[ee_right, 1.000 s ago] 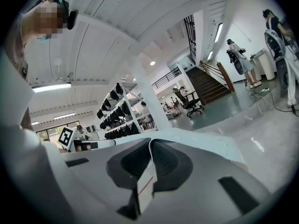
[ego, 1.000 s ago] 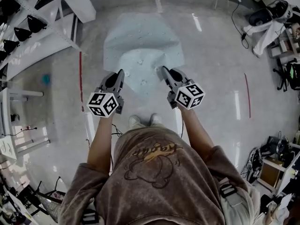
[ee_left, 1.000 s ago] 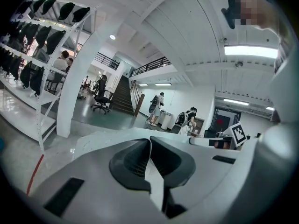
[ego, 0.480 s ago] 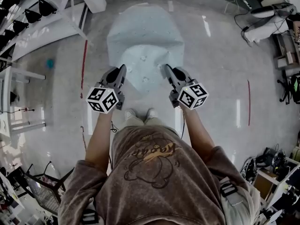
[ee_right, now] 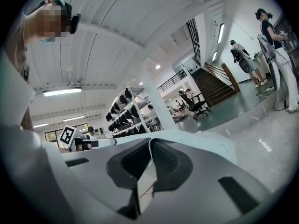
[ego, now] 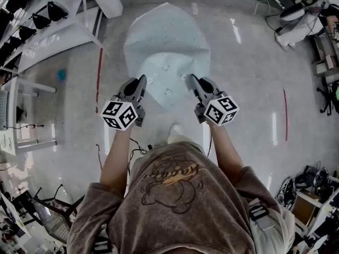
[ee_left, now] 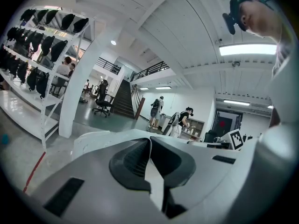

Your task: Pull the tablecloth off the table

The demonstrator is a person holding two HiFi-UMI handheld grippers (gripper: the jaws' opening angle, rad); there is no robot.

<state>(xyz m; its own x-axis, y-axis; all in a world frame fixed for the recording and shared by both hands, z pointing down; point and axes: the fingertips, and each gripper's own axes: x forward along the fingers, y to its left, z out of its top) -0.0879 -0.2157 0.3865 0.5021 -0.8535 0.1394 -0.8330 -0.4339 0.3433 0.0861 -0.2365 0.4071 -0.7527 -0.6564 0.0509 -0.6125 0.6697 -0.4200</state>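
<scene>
Head view: pale blue tablecloth (ego: 167, 46) stretched out over the floor (ego: 249, 89).
Left gripper (ego: 142, 79) clamps its near left corner, right gripper (ego: 189, 78) its near right corner; a shoe (ego: 175, 131) shows just behind its near edge. Only the gripper views show the pinch itself: a thin fold of cloth squeezed between each pair of closed jaws.

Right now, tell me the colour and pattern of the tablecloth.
The tablecloth is pale blue with small scattered dots; best seen in the head view.

The tablecloth (ego: 167, 41) is thin matt cloth; the floor (ego: 249, 105) is smooth and glossy.
</scene>
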